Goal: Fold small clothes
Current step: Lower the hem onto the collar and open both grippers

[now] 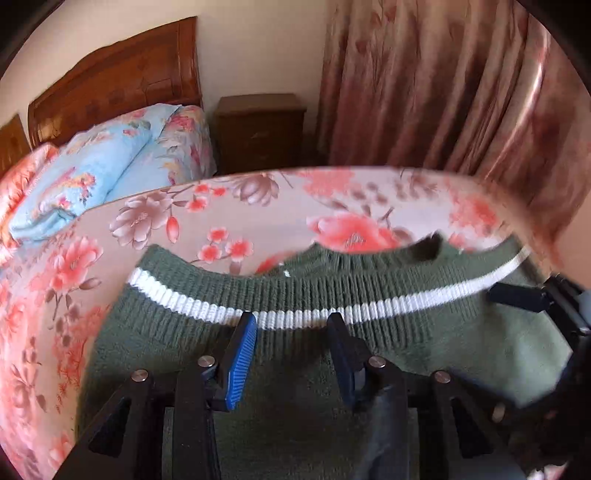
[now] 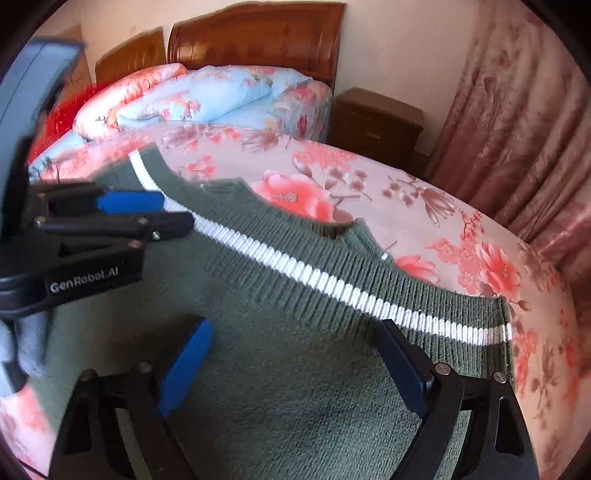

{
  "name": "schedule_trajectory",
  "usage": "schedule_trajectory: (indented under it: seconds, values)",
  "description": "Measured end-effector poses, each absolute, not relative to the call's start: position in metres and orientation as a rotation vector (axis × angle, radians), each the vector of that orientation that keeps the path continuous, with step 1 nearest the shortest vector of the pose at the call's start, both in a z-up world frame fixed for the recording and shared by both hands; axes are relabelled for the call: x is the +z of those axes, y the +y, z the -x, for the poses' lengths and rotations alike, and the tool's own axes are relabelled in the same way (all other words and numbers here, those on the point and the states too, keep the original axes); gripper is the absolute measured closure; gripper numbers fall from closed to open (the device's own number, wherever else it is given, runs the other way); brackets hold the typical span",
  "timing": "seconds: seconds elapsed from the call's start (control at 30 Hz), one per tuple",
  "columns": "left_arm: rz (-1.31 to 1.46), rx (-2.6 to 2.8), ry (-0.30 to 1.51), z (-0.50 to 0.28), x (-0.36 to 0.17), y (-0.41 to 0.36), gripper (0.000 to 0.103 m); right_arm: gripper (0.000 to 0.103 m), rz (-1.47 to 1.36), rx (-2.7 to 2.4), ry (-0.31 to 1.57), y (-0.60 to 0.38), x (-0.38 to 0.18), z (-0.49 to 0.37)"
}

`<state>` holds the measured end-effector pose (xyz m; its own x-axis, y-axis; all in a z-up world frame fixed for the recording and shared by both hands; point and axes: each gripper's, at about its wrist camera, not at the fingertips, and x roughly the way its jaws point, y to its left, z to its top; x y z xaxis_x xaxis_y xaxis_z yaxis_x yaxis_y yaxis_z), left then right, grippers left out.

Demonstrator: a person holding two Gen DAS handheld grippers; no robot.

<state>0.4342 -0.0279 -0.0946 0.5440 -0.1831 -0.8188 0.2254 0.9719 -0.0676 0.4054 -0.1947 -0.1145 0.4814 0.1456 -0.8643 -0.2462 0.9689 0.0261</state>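
A small green knit sweater (image 1: 295,369) with a white stripe across its ribbed hem lies flat on the floral bedspread; it also shows in the right wrist view (image 2: 277,350). My left gripper (image 1: 291,325) is open, its blue pads hovering over the ribbed hem near the white stripe; it also shows in the right wrist view (image 2: 173,210) at the sweater's left part. My right gripper (image 2: 295,332) is open wide over the sweater body just below the stripe, and its fingers (image 1: 517,295) show at the right edge of the left wrist view. Neither holds cloth.
The bed (image 2: 424,206) has a pink floral spread. Folded blue quilts (image 2: 221,96) lie near the wooden headboard (image 2: 258,33). A dark nightstand (image 2: 376,125) stands beside the bed, with pink curtains (image 2: 517,110) to the right.
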Motion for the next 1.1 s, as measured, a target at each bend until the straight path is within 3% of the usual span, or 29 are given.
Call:
schedule_trajectory:
  seconds: [0.1,0.33,0.63,0.8,0.97,1.1]
  values:
    - [-0.118,-0.159,0.933,-0.434,-0.093,-0.010,0.062,0.000,0.139,0.089,1.018,-0.231,-0.111,-0.406]
    - [-0.028,-0.153,0.956,-0.443,-0.107,0.017,0.062,0.000,-0.200,0.014,1.083,-0.310,-0.131,-0.410]
    - [-0.073,-0.147,0.930,-0.438,-0.105,0.014,0.062,0.000,-0.085,-0.128,0.936,-0.293,-0.110,-0.396]
    - [-0.109,-0.130,0.921,-0.436,-0.105,0.009,0.062,0.000,0.097,0.022,0.804,-0.216,-0.069,-0.378]
    - [-0.111,-0.129,0.919,-0.437,-0.106,0.010,0.062,0.000,0.162,0.304,0.965,-0.142,-0.100,-0.393]
    - [-0.114,-0.129,0.917,-0.437,-0.106,0.010,0.062,0.000,0.072,0.307,1.021,-0.155,-0.115,-0.402]
